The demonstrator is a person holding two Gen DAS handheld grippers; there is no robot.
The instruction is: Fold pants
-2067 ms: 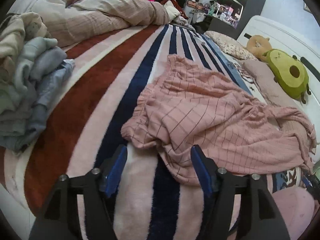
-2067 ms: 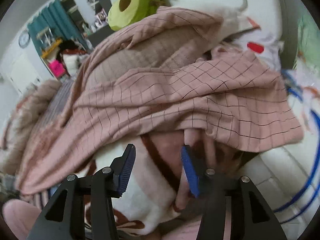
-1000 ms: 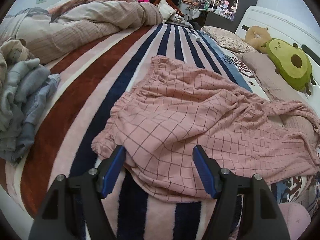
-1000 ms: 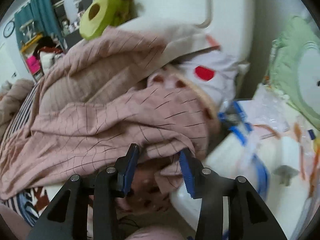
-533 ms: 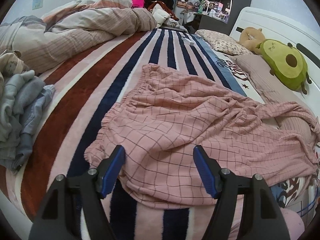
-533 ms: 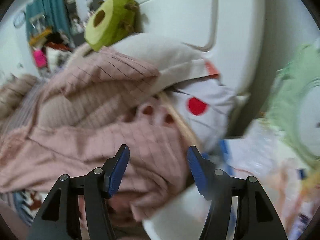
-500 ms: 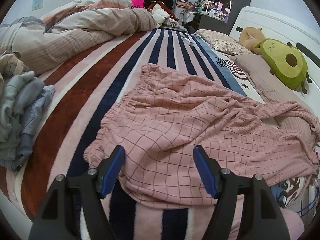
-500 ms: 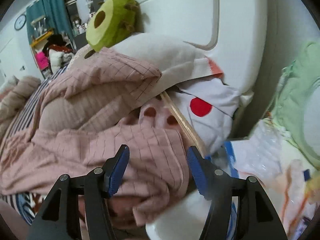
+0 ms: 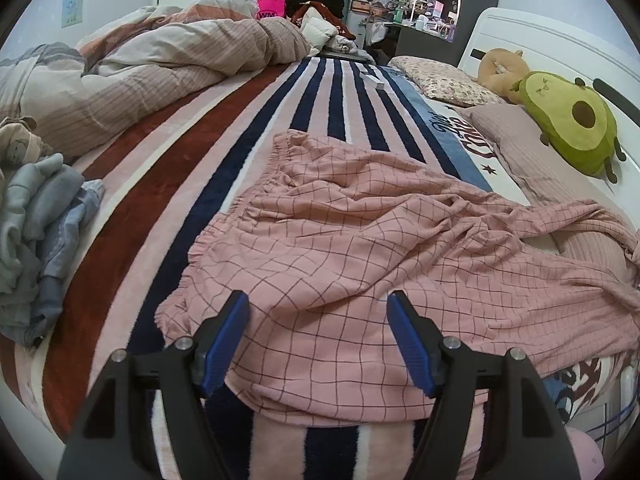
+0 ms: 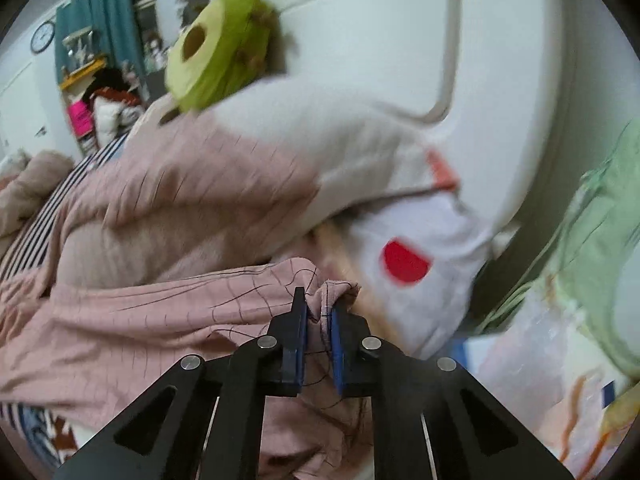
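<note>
Pink checked pants (image 9: 360, 240) lie spread and wrinkled on the striped blanket (image 9: 168, 168), waistband toward the left, legs trailing right onto a pillow. My left gripper (image 9: 318, 320) hovers open just above the near edge of the pants, nothing between its blue pads. In the right wrist view my right gripper (image 10: 319, 308) is shut on a bunched hem of the pants (image 10: 160, 312), the fabric pinched between both pads near the bed's edge.
A pile of grey and blue clothes (image 9: 36, 216) sits at the left. A crumpled duvet (image 9: 160, 68) lies at the back. An avocado plush (image 9: 572, 124) rests by the white headboard (image 10: 380, 40). A white pillow with a red mark (image 10: 404, 256) lies beyond the right gripper.
The right gripper's jaws opened wider, moved onto the pant hem and then shut on it. The left gripper stayed open over the near edge of the pants.
</note>
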